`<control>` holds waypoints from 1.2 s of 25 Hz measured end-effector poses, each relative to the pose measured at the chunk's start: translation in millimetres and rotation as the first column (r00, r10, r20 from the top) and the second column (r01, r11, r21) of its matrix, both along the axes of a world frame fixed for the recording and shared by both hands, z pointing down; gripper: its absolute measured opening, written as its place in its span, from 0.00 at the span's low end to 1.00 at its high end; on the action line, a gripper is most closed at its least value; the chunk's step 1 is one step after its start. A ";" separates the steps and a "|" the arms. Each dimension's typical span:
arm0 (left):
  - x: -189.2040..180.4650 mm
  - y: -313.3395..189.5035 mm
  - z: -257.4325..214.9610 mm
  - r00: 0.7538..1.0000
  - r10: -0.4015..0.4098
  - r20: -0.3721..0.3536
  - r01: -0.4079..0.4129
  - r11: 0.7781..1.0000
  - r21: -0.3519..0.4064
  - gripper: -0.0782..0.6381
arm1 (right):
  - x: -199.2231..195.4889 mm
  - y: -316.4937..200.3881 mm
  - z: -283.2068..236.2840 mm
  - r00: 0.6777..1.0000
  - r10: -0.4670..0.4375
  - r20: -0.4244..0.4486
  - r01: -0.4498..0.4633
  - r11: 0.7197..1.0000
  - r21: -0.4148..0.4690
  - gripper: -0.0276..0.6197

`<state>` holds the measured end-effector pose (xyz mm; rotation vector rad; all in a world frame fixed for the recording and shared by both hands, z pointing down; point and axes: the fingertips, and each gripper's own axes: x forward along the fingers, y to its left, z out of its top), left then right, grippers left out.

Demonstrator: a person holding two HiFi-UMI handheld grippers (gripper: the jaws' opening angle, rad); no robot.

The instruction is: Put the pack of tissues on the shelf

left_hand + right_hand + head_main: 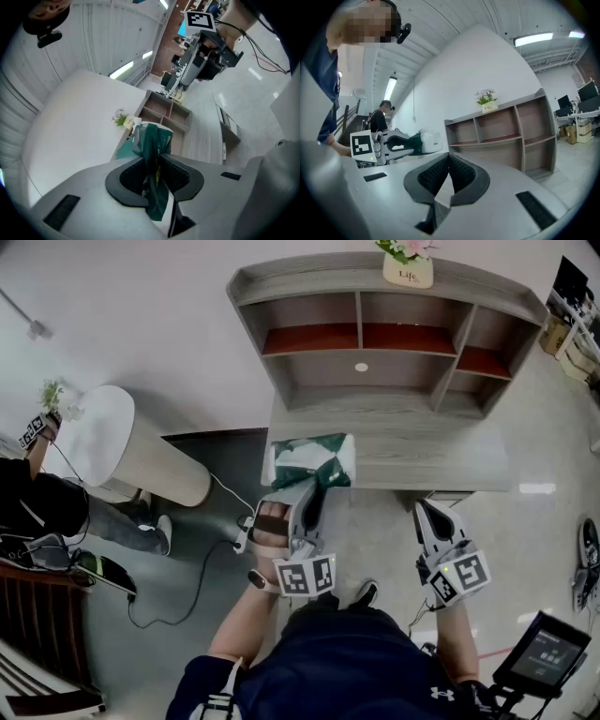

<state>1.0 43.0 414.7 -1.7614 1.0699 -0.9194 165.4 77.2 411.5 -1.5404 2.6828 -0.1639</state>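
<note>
My left gripper grips the pack of tissues in front of the shelf | my right gripper is closed, empty

A grey wooden shelf is set against a white wall and is divided into open compartments, the upper ones floored with red-brown boards. A broad lower ledge is carried out in front of the compartments. A cream pot of flowers is placed on the top board, near its middle. The unit is stood on a grey floor, on which a dark cable is laid in a loose curve and a round white table is stood at the left.
</note>
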 end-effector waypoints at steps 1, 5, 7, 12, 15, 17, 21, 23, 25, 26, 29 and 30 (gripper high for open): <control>-3.3 -0.6 -2.4 1.000 -0.002 -0.002 0.002 1.000 0.003 0.25 | 0.7 0.5 0.1 1.000 0.003 0.006 -0.003 1.000 -0.008 0.06; -12.0 -7.3 -8.7 1.000 -0.009 0.001 0.009 1.000 0.028 0.25 | -0.7 -12.0 -1.8 1.000 0.002 0.025 -0.002 1.000 -0.004 0.06; -14.2 -4.3 -8.5 1.000 -0.003 0.005 0.003 0.999 0.033 0.25 | -3.4 -13.3 -6.0 1.000 0.005 0.019 -0.006 1.000 0.010 0.05; -33.8 23.0 -24.1 1.000 0.015 0.001 -0.015 0.999 0.048 0.25 | -21.3 10.2 -27.9 0.999 0.030 0.011 -0.030 0.999 0.041 0.06; -40.2 30.3 -28.0 1.000 0.018 0.000 -0.018 0.999 0.052 0.25 | -24.9 17.2 -33.0 0.999 0.046 0.006 -0.046 0.997 0.056 0.06; -44.9 34.2 -32.2 1.000 0.015 -0.003 -0.014 0.998 0.056 0.25 | -28.0 22.2 -38.8 0.998 0.057 -0.009 -0.056 0.996 0.075 0.06; -42.1 34.0 -35.9 1.000 0.001 -0.002 -0.001 0.998 0.067 0.25 | -20.1 21.7 -44.7 0.994 0.082 -0.068 -0.075 0.991 0.108 0.06; -40.1 35.1 -35.7 1.000 -0.012 0.001 0.012 0.998 0.069 0.25 | -12.7 21.4 -48.1 0.991 0.096 -0.097 -0.083 0.988 0.129 0.06; -37.6 39.0 -34.7 1.000 -0.024 -0.001 0.024 0.998 0.066 0.25 | -4.9 22.9 -50.0 0.985 0.108 -0.132 -0.088 0.985 0.147 0.06; -35.9 41.2 -34.2 1.000 -0.030 -0.004 0.030 0.997 0.066 0.25 | -0.9 23.5 -50.1 0.982 0.114 -0.151 -0.091 0.984 0.155 0.06; -31.3 45.9 -32.1 0.999 -0.049 -0.002 0.049 0.996 0.069 0.25 | 6.6 21.8 -47.1 0.976 0.113 -0.186 -0.082 0.983 0.165 0.06; -30.2 47.5 -30.5 0.999 -0.055 0.004 0.054 0.996 0.067 0.25 | 7.7 21.1 -45.2 0.977 0.106 -0.186 -0.076 0.984 0.162 0.06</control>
